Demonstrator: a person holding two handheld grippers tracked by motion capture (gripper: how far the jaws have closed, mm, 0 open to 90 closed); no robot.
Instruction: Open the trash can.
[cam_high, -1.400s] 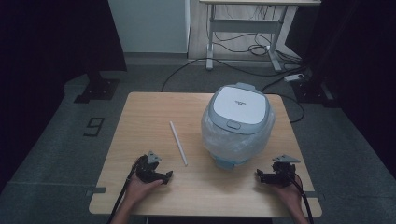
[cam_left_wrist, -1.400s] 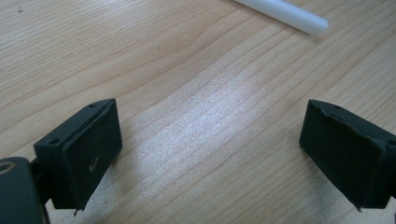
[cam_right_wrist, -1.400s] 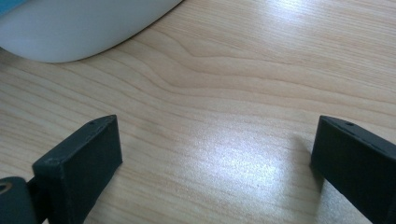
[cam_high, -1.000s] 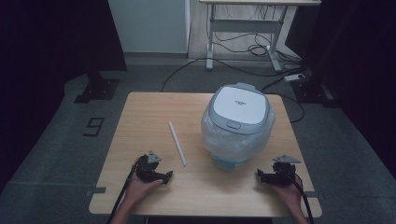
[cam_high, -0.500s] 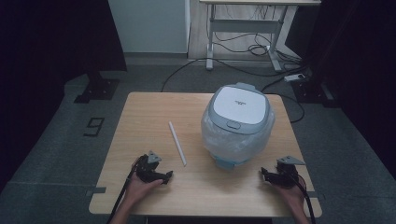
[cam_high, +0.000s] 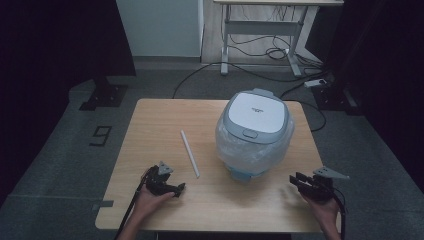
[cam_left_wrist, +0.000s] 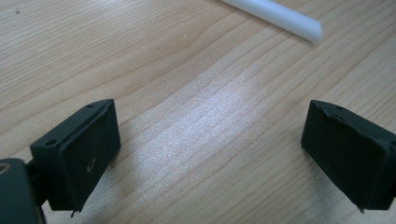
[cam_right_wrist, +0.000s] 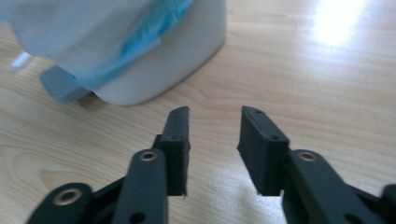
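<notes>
While the right gripper sits near the table's front right corner, jaws just closing to a narrow gap with nothing between, the plastic-wrapped rice cooker stands right of centre. Left gripper, jaws wide and empty, waits front left near the white tube. Reopen before approaching the wrap.

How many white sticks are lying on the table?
1. The white stick lies flat on the wooden table, left of the plastic-wrapped rice cooker. Another one could be hidden behind the cooker.
</notes>
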